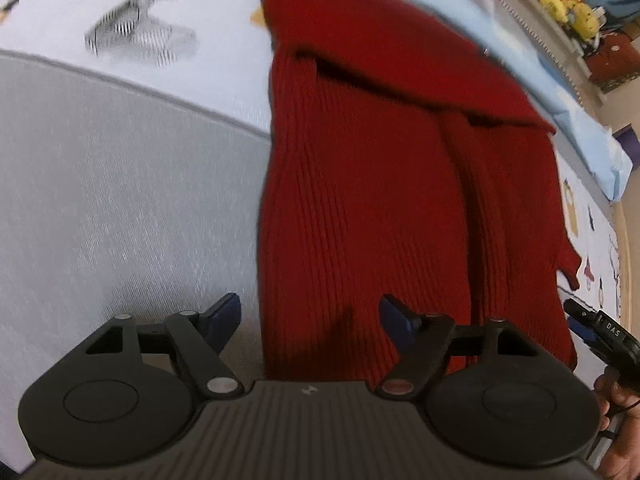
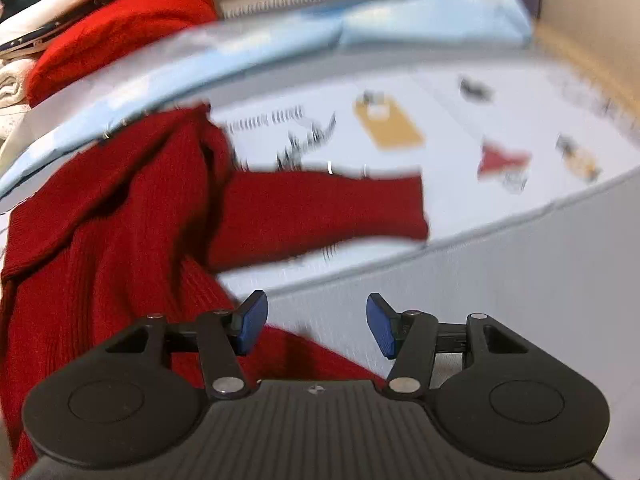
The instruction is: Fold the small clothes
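**Red knit sweater draped over bed edge, both grippers empty**

Over the bed edge: red sweater [image 1: 360, 208] hangs partly down the grey mattress side [image 1: 120, 200], its upper part lying on the printed white sheet [image 1: 192, 12]. Rib-knit, sleeves look partly folded in over the body in the left wrist view. Right wrist view shows 1 sleeve [image 2: 320, 208] sticking out sideways across the sheet, cuff end free. Motion blur in both views, fine detail not reliable.

Left gripper [image 1: 310, 316]: blue pads spread wide, nothing between them, hovering just in front of the sweater's lower hem. Right gripper [image 2: 316, 324]: also wide, empty, near the hanging lower corner of the sweater; whether it touches the fabric I cannot tell. Right gripper is also visible at the edge of the left view.

Light blue folded cloth [image 2: 400, 24] lies behind the sweater. A second red garment [image 2: 120, 28] sits on a pile further back. Yellow plush toys [image 1: 568, 0] in the far background.

Handling judgement: soft, floppy, medium-weight knit, not slippery; it will sag and stretch if lifted by 1 point. Best taken at hem corners or the sleeve cuff, pinching a full thickness of knit so the ribs do not slide out.
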Demonstrator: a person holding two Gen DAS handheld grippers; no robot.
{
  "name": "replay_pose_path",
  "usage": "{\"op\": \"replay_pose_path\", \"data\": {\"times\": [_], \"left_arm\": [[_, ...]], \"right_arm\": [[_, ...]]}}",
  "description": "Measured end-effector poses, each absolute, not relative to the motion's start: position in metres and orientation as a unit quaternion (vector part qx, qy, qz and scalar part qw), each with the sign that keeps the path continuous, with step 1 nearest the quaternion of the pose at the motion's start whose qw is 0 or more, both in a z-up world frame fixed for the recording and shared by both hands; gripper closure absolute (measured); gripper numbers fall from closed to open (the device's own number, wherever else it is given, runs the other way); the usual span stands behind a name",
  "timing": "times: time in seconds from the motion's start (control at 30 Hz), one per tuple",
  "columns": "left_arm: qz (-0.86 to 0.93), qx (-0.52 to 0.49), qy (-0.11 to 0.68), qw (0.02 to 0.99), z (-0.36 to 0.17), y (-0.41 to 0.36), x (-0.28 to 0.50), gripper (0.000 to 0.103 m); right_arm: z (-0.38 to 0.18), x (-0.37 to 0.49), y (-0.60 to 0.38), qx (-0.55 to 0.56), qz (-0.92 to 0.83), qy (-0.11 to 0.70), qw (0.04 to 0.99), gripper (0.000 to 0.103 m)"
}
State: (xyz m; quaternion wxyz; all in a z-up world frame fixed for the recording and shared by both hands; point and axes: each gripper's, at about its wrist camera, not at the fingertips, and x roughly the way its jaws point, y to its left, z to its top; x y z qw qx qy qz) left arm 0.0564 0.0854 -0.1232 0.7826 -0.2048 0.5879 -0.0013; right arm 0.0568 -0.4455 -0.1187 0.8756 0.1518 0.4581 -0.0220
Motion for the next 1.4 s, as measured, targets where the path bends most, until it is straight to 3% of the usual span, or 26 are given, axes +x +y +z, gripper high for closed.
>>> {"op": "replay_pose_path", "data": {"times": [0.07, 0.13, 0.23, 0.27, 0.3, 0.33, 0.37, 0.4, 0.6, 0.77, 1.0, 1.1, 1.13, 1.2, 1.23, 1.4], "left_arm": [[0.003, -0.194, 0.595, 0.780, -0.131, 0.082, 0.053, 0.029], [0.009, -0.172, 0.601, 0.780, -0.140, 0.079, 0.049, 0.034], [0.004, -0.149, 0.594, 0.790, -0.142, 0.074, 0.047, 0.038], [0.002, -0.141, 0.592, 0.793, -0.141, 0.073, 0.048, 0.048], [-0.002, -0.137, 0.590, 0.796, -0.140, 0.073, 0.047, 0.072], [-0.012, -0.139, 0.590, 0.796, -0.140, 0.075, 0.048, 0.084], [-0.016, -0.149, 0.591, 0.792, -0.139, 0.079, 0.048, 0.090], [-0.018, -0.162, 0.591, 0.790, -0.138, 0.084, 0.048, 0.092], [-0.029, -0.157, 0.560, 0.813, -0.108, 0.110, 0.038, 0.095], [-0.009, -0.092, 0.544, 0.834, -0.076, 0.143, 0.026, 0.096], [-0.045, -0.056, 0.581, 0.810, -0.088, 0.173, 0.015, 0.094], [-0.025, -0.052, 0.572, 0.818, -0.085, 0.169, 0.015, 0.093], [-0.020, -0.059, 0.562, 0.825, -0.080, 0.168, 0.018, 0.093], [-0.015, -0.070, 0.547, 0.834, -0.070, 0.165, 0.018, 0.089], [-0.015, -0.074, 0.538, 0.840, -0.067, 0.162, 0.014, 0.085], [-0.017, -0.056, 0.489, 0.870, -0.049, 0.127, 0.024, 0.071]], "right_arm": [[-0.127, 0.052, -0.442, 0.159, 0.013, 0.468, 0.869, 0.046], [-0.134, 0.053, -0.416, 0.094, 0.023, 0.473, 0.876, 0.041], [-0.141, 0.052, -0.388, 0.011, 0.020, 0.476, 0.879, 0.041], [-0.141, 0.049, -0.383, 0.006, 0.019, 0.472, 0.881, 0.050], [-0.139, 0.045, -0.380, 0.007, 0.020, 0.469, 0.883, 0.061], [-0.138, 0.045, -0.378, 0.008, 0.021, 0.466, 0.885, 0.070], [-0.134, 0.043, -0.380, 0.017, 0.024, 0.465, 0.885, 0.088], [-0.128, 0.041, -0.382, 0.033, 0.020, 0.464, 0.885, 0.098], [-0.081, 0.006, -0.413, 0.109, -0.045, 0.440, 0.890, 0.099], [-0.067, -0.045, -0.412, 0.093, -0.046, 0.462, 0.881, 0.100], [-0.099, -0.074, -0.405, 0.092, -0.075, 0.548, 0.828, 0.100], [-0.111, -0.064, -0.401, 0.085, -0.078, 0.550, 0.827, 0.098], [-0.111, -0.061, -0.400, 0.087, -0.081, 0.537, 0.835, 0.096], [-0.113, -0.055, -0.395, 0.087, -0.073, 0.523, 0.845, 0.075], [-0.116, -0.051, -0.393, 0.082, -0.070, 0.521, 0.847, 0.059], [-0.129, -0.038, -0.384, 0.059, -0.086, 0.522, 0.847, 0.057]]}}
